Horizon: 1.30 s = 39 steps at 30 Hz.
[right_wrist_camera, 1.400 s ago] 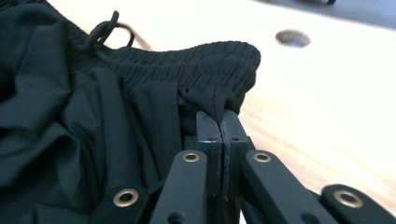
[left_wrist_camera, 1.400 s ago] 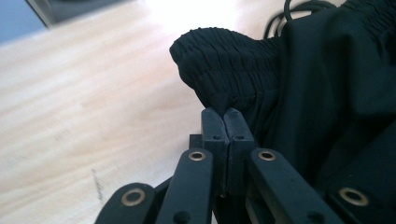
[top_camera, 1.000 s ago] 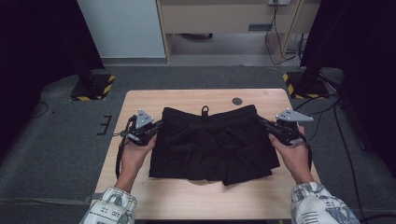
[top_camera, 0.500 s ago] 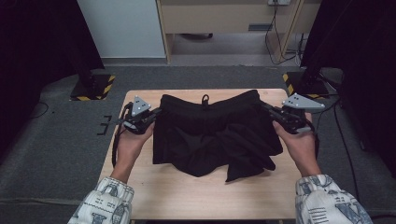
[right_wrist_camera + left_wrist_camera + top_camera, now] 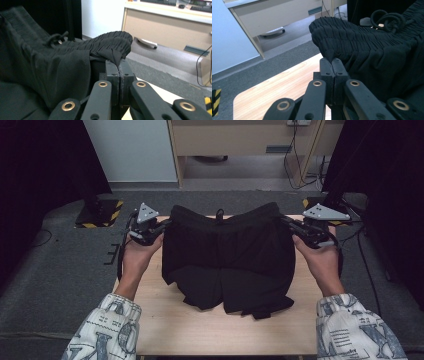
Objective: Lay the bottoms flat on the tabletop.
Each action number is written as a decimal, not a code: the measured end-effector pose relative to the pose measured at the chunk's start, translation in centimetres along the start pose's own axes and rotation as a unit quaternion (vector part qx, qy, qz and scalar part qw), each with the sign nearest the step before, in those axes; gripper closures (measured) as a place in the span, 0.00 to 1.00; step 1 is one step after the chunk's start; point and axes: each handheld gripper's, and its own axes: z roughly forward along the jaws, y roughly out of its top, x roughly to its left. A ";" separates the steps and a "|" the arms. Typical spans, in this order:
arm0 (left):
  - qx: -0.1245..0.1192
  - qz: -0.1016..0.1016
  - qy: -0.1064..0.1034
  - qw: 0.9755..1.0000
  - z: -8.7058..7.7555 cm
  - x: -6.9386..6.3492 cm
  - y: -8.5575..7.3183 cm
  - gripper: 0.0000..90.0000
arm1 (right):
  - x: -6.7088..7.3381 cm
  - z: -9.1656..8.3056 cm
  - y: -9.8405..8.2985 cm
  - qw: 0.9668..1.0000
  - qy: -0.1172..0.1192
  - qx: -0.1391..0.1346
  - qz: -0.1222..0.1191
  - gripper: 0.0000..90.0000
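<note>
A light wooden table point(image 5: 165, 320) stands on grey carpet point(image 5: 60, 285), with a beige cabinet point(image 5: 240, 137) and white panel point(image 5: 130, 150) beyond, black-and-yellow striped bases point(image 5: 100, 215) at either far side, and cables point(image 5: 295, 155) trailing behind.

A light wooden table point(image 5: 165, 330) stands on grey carpet floor point(image 5: 60, 270). Behind it are a beige cabinet point(image 5: 240, 137), a pale blue-white panel point(image 5: 130, 150) and black curtains point(image 5: 40, 165) on both sides.
</note>
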 end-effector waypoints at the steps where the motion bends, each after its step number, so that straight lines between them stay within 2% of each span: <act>1: 0.003 -0.002 0.001 1.000 0.5 0.2 0.1 0.98 | -0.3 0.5 -0.1 1.000 -0.002 0.004 0.001 0.99; 5: 0.012 -0.009 -0.001 1.000 2.2 0.8 0.3 0.98 | -1.6 2.5 -1.0 1.000 -0.004 0.020 0.014 0.99; 7: 0.013 -0.016 -0.004 1.000 2.8 0.9 0.3 0.98 | -2.1 3.5 -1.4 0.999 -0.004 0.026 0.025 0.99; 11: 0.027 -0.017 -0.008 0.999 4.1 1.4 0.2 0.98 | -3.3 5.2 -2.1 0.998 0.001 0.031 0.057 0.99; 17: 0.040 -0.024 -0.005 0.999 5.5 2.3 0.1 0.98 | -4.0 7.1 -2.5 0.997 0.006 0.037 0.068 0.99; 20: 0.037 -0.028 -0.005 0.999 6.1 2.7 0.0 0.98 | -4.2 7.9 -2.7 0.997 0.007 0.045 0.064 0.99; 26: 0.054 -0.028 -0.013 0.998 7.8 3.6 0.1 0.98 | -5.0 9.5 -3.1 0.996 0.003 0.064 0.068 0.99; 30: 0.061 -0.028 -0.011 0.998 9.3 4.6 1.0 0.98 | -5.7 11.1 -2.5 0.994 0.000 0.076 0.074 0.99; 32: 0.068 -0.024 -0.006 0.997 10.0 5.1 1.6 0.98 | -6.2 12.3 -1.5 0.993 -0.001 0.079 0.083 0.99; 34: 0.069 -0.029 -0.001 0.997 11.0 5.6 2.6 0.98 | -6.5 13.2 -0.5 0.994 -0.009 0.081 0.079 0.98; 35: 0.072 -0.029 0.006 0.997 11.5 5.9 2.9 0.98 | -6.8 13.8 0.2 0.993 -0.016 0.081 0.085 0.96; 36: 0.076 -0.032 0.013 0.997 11.9 6.0 3.1 0.92 | -6.9 14.3 0.6 0.992 -0.025 0.081 0.092 0.88; 38: 0.083 -0.059 0.025 0.994 12.9 6.2 3.1 0.66 | -6.9 15.2 0.7 0.989 -0.058 0.100 0.096 0.64; 39: 0.086 -0.054 0.027 0.994 12.9 6.1 3.1 0.65 | -6.8 15.6 0.6 0.987 -0.065 0.104 0.103 0.56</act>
